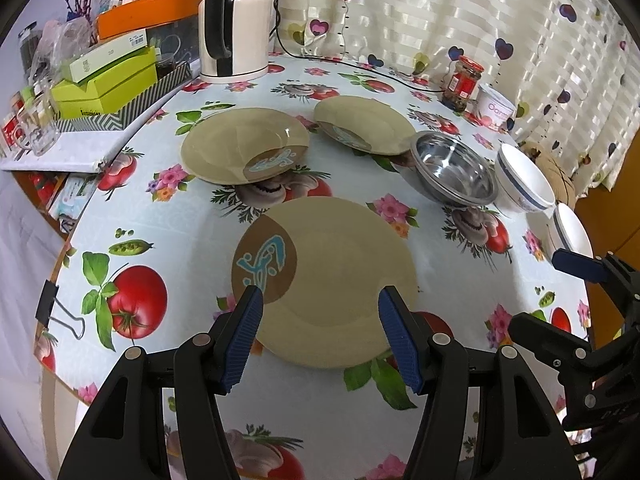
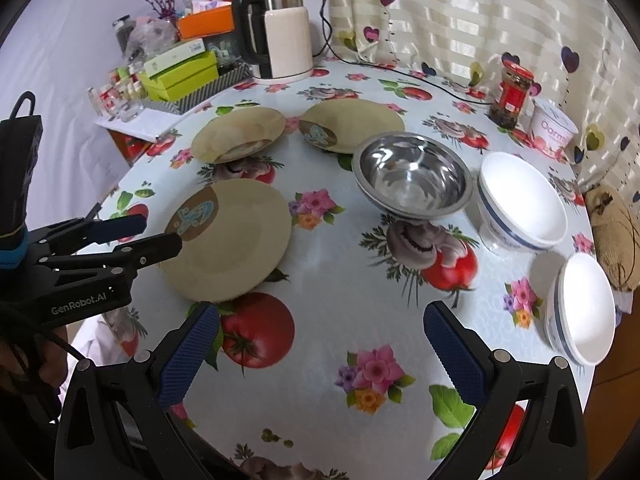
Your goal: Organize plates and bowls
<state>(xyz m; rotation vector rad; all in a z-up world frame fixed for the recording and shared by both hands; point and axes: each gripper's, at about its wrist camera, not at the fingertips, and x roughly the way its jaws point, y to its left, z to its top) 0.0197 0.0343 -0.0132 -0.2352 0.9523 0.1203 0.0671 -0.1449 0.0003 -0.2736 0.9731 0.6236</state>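
Three tan plates lie on the flowered tablecloth: a near plate (image 1: 336, 276) (image 2: 236, 240), a far left plate (image 1: 244, 144) (image 2: 240, 134) and a far right plate (image 1: 364, 124) (image 2: 356, 126). A steel bowl (image 1: 454, 166) (image 2: 412, 178) sits right of them, then a white bowl with a blue band (image 1: 524, 178) (image 2: 522, 202) and a second white bowl (image 1: 572, 232) (image 2: 584, 308) at the right edge. My left gripper (image 1: 320, 300) hangs open just over the near plate's front rim. My right gripper (image 2: 320, 324) is open above bare cloth, holding nothing.
A white kettle (image 1: 236, 24) (image 2: 284, 36) with its cord stands at the back. Stacked boxes (image 1: 108, 80) and small jars crowd the left shelf. A red-lidded jar (image 2: 512, 94) and a white tub (image 2: 554, 126) stand by the heart curtain. A binder clip (image 1: 50, 304) grips the cloth's left edge.
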